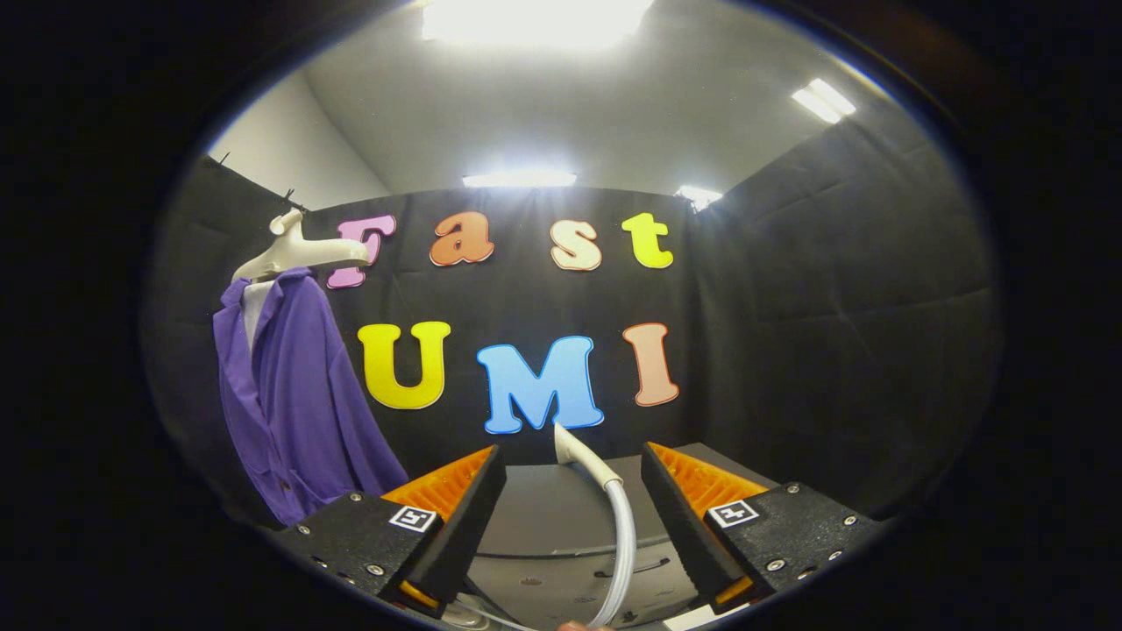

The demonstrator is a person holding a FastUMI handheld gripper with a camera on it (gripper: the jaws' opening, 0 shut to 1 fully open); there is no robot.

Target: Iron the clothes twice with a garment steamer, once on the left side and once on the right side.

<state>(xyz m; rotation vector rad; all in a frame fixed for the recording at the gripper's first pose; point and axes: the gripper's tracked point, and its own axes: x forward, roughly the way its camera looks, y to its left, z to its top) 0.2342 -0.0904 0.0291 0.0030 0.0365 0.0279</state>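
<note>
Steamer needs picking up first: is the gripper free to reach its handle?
Probably yes: the gripper is open, and the handle with its hose stands between the fingers, nothing blocking.

The steamer handle (574, 449) stands ahead of the hand-held gripper (571, 508), between its spread fingers, its hose (622, 543) running back toward them over the surface (543, 508). Left of the handle, the shirt (294, 394) hangs on a hanger (298, 250).
</note>
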